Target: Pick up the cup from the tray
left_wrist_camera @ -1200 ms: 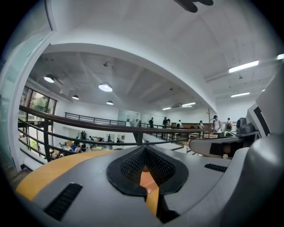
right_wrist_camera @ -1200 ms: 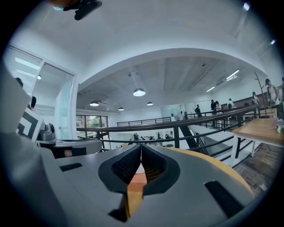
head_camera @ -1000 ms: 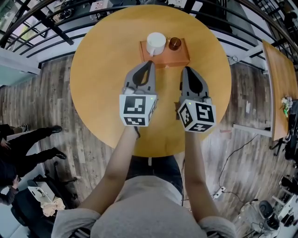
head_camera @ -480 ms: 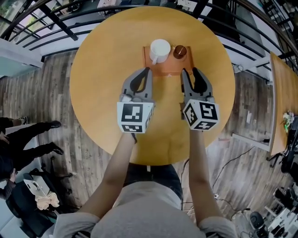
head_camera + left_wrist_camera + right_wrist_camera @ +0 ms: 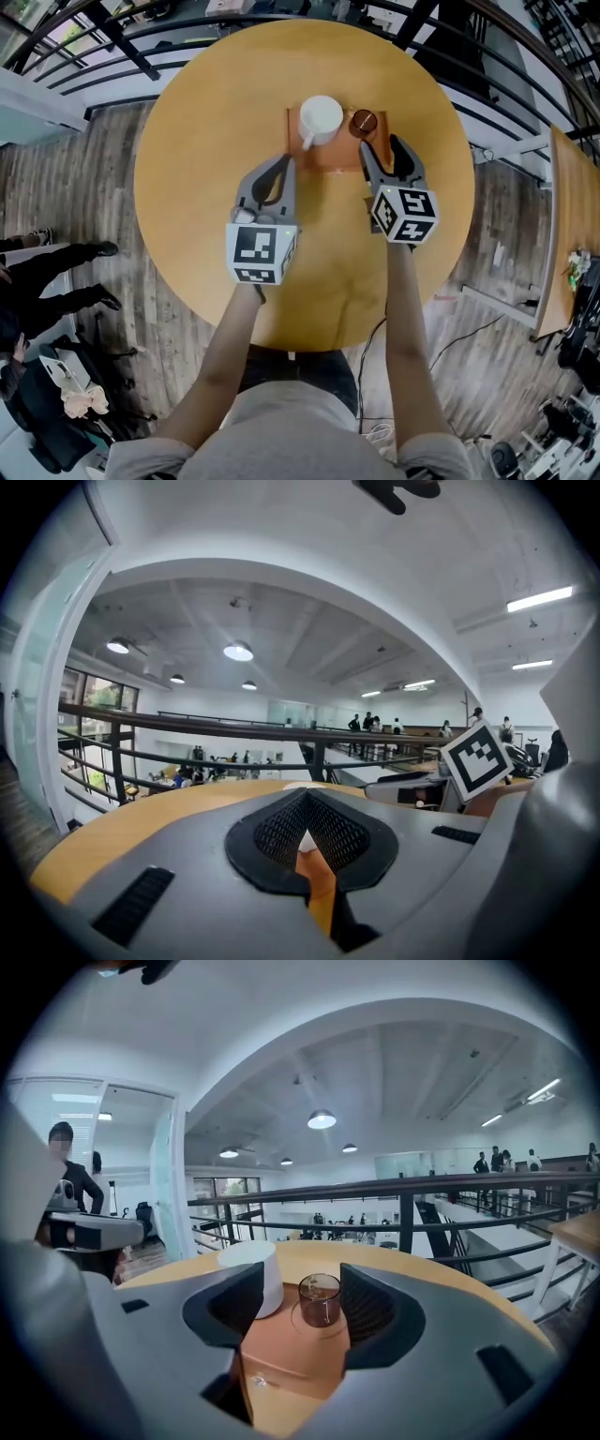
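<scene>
Facing brown glass cup (image 5: 363,120) on orange tray (image 5: 330,157) with right gripper (image 5: 379,142) just opened, spread, empty; left gripper (image 5: 286,159) pressed together.

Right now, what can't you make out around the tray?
- Left gripper view: tray and mug are slivers behind the left gripper's shut fingers.
- Right gripper view: mug handle hidden by the right gripper's fingers, which have just been opening, with nothing between them.
- Head view: glass's contents too small to tell.
</scene>
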Motion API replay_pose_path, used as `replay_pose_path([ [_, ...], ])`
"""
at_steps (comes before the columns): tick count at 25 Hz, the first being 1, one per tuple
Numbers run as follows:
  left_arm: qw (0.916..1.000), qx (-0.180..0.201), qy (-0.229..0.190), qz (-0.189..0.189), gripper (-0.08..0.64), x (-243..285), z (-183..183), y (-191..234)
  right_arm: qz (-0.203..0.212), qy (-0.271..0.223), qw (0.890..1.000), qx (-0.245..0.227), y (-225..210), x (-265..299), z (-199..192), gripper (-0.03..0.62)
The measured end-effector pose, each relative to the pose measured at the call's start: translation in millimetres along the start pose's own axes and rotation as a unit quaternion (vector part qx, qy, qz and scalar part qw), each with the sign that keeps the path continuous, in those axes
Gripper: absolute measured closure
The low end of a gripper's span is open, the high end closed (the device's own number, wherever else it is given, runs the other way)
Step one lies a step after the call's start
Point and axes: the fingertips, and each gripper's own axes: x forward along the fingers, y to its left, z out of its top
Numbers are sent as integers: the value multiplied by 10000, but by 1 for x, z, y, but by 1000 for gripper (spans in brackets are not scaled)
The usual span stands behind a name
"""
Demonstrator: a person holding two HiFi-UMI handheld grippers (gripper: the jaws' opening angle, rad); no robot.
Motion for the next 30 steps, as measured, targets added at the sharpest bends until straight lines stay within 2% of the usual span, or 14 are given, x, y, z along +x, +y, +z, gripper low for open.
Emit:
replay_pose_path([
  [12, 9998, -34, 148, 148, 557, 10, -15, 16, 147, 599, 9980, -140, -16, 52, -34, 339],
  [30, 9991, -140, 261, 301, 557, 14, -27, 30, 238, 1338, 9904, -262, -10, 88, -45, 334],
])
